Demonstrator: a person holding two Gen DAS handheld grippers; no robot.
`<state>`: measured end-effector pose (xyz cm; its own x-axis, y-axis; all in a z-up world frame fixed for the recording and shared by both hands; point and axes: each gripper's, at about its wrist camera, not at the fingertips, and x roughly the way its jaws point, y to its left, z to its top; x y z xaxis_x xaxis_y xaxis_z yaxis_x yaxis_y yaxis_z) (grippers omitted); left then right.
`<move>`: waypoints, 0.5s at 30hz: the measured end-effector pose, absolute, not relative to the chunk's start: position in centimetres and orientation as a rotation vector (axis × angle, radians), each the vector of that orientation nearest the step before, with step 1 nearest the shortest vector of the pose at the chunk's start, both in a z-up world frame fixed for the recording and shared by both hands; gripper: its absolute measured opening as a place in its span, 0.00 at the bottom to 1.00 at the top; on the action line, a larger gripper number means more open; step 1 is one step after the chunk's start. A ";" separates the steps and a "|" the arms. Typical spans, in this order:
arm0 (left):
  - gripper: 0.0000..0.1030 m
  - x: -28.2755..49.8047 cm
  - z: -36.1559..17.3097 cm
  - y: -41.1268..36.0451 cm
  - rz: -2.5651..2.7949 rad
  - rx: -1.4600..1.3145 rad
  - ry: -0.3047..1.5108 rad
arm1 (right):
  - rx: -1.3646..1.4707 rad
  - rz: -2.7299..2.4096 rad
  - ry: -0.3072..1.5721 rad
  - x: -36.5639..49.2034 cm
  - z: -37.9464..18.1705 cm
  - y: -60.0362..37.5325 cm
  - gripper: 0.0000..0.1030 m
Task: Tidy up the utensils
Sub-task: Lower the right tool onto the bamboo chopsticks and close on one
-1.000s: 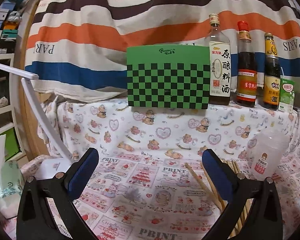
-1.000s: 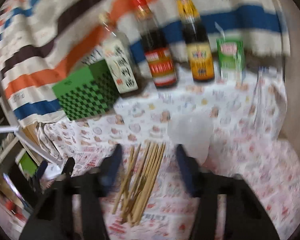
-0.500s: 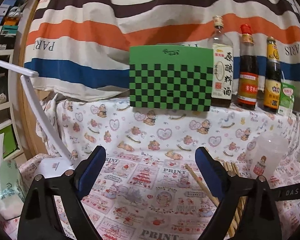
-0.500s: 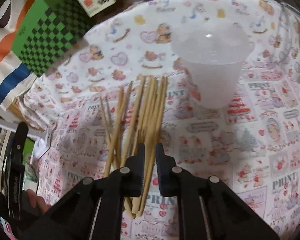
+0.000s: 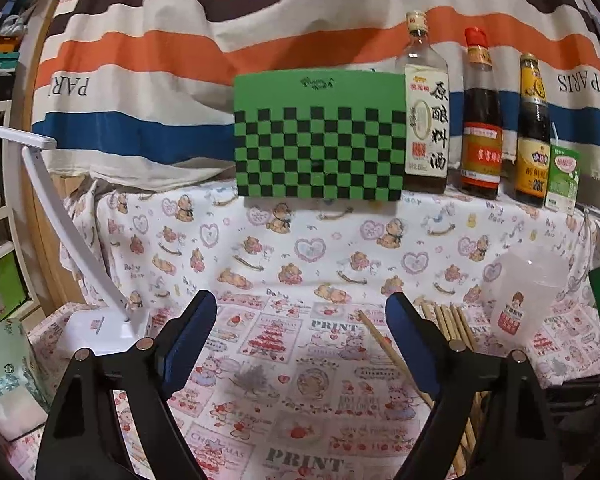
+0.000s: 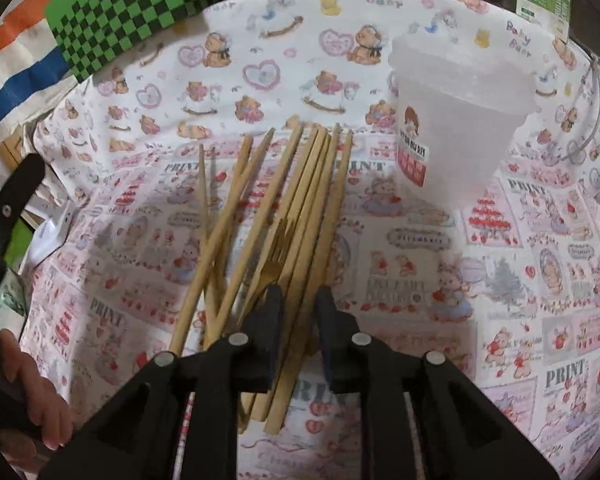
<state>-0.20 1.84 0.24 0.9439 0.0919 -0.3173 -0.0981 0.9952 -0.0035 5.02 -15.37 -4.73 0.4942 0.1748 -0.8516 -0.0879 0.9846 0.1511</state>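
Note:
Several wooden chopsticks point(image 6: 296, 208) lie in a loose pile on the printed tablecloth, with a gold fork point(image 6: 274, 258) among them. A translucent plastic cup point(image 6: 456, 120) stands upright to their right. My right gripper point(image 6: 298, 304) is low over the near end of the pile, its jaws narrowed around a few chopsticks with a small gap left. My left gripper point(image 5: 300, 320) is open and empty above the cloth, left of the chopsticks point(image 5: 384, 348) and the cup point(image 5: 520, 296).
A green checkered box point(image 5: 320, 136), three sauce bottles point(image 5: 480, 120) and a green carton point(image 5: 562, 180) stand on the raised back ledge. A white desk lamp point(image 5: 72, 248) stands at left beside a tissue pack point(image 5: 4, 364). A striped cloth hangs behind.
My right gripper dropped down onto the chopstick pile and its jaws narrowed from wide open to a small gap. My left gripper drifted slightly and stayed open.

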 end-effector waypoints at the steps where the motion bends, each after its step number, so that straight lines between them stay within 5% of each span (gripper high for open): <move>1: 0.83 -0.1 0.1 1.7 0.087 -0.014 0.331 | 0.116 0.170 1.044 5.1 -4.7 -15.8 0.13; 3: 0.83 0.0 -0.1 1.3 0.079 0.003 0.342 | 0.127 0.177 1.028 4.9 -4.3 -16.7 0.01; 10: 0.84 -1.1 0.9 1.6 0.084 -0.019 0.291 | 0.140 0.216 1.008 4.4 -2.9 -17.6 0.03; 13: 0.84 -0.4 0.4 1.9 0.088 -0.037 0.332 | 0.125 0.205 1.031 4.4 -3.1 -17.5 0.27; 15: 0.84 0.0 0.0 2.1 0.084 -0.048 0.359 | 0.109 0.203 1.046 4.6 -3.5 -17.2 0.28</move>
